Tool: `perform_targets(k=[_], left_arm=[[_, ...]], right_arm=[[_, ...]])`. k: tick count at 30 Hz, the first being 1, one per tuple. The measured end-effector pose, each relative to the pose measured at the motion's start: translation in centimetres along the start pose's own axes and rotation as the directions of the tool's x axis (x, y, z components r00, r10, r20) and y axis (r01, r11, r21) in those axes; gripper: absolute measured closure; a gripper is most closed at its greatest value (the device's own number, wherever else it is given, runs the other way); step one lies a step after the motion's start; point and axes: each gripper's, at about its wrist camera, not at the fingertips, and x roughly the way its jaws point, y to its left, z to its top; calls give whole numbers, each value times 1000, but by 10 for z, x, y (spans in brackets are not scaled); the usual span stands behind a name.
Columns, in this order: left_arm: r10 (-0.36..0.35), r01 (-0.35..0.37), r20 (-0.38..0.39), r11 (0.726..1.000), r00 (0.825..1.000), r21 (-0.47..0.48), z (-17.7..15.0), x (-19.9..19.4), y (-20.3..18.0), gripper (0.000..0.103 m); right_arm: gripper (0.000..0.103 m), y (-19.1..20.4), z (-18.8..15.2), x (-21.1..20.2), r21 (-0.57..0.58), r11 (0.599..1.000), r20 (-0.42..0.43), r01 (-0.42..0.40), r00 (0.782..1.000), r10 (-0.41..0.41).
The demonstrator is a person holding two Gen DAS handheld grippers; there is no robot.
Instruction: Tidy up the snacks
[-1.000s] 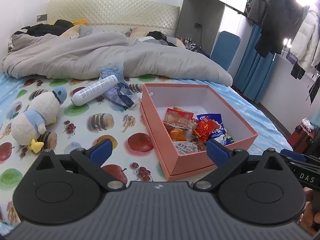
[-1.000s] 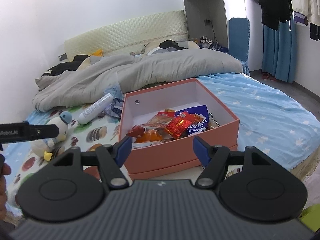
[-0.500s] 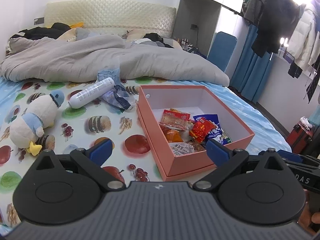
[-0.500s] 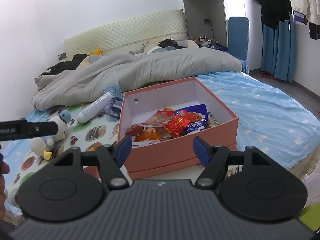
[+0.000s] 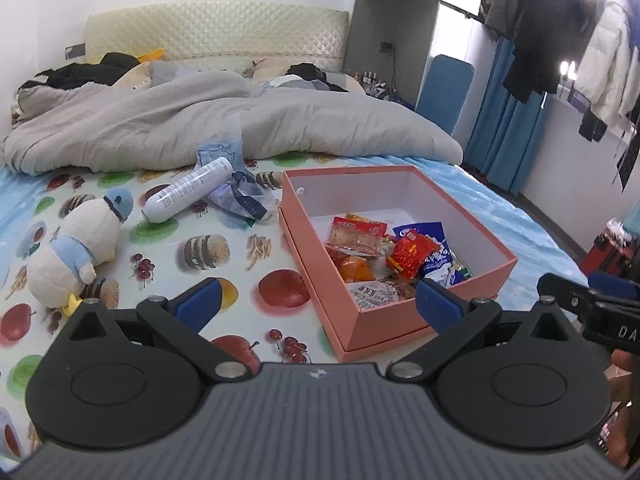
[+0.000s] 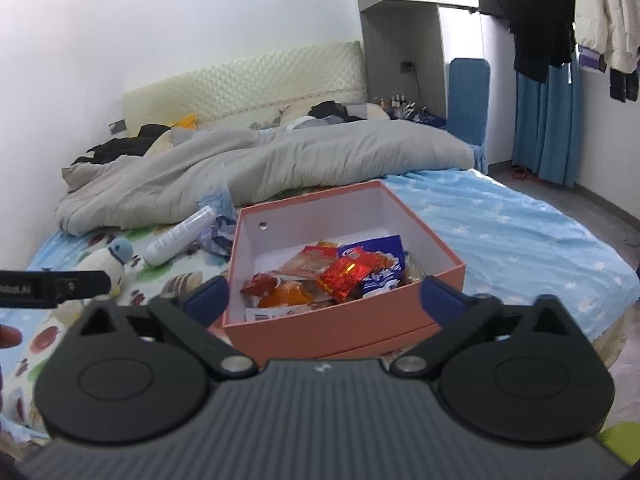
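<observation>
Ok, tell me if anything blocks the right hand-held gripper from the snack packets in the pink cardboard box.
Only the pink cardboard box's near wall stands between the open right hand-held gripper and the snack packets; the top is uncovered.

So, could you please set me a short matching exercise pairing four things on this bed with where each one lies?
Things:
1. red snack packet
2. white bottle
3. plush duck
4. grey duvet

Places:
A. bunched along the head end of the bed
B. inside the pink box
C. on the fruit-print sheet, leftmost of the four
D. lying on its side beside a crumpled blue bag

Pairs: 1-B, 2-D, 3-C, 4-A
</observation>
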Motion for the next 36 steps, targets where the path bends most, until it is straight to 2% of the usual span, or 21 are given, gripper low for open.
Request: perform_targets(k=[15,20,23,36], left_arm=[[-8,8,9,1000,1000,12,3,1,-5,0],[6,-7,12,999,1000,54,0,0,-12,0],[-16,15,8,999,1000,41,-1,-1,-12,0],[-6,7,-7,1000,1000,29,-5,2,-8,0]], right_arm=[[0,-3,-1,-1,5,1000,-1,7,1000,-7],[0,-3,-1,1,2,1000,-9,7,1000,-7],[0,-2,-1,1,6,1000,-5,11,1000,-11],[0,-1,-1,2,0,1000,-13,15,1000,-15]])
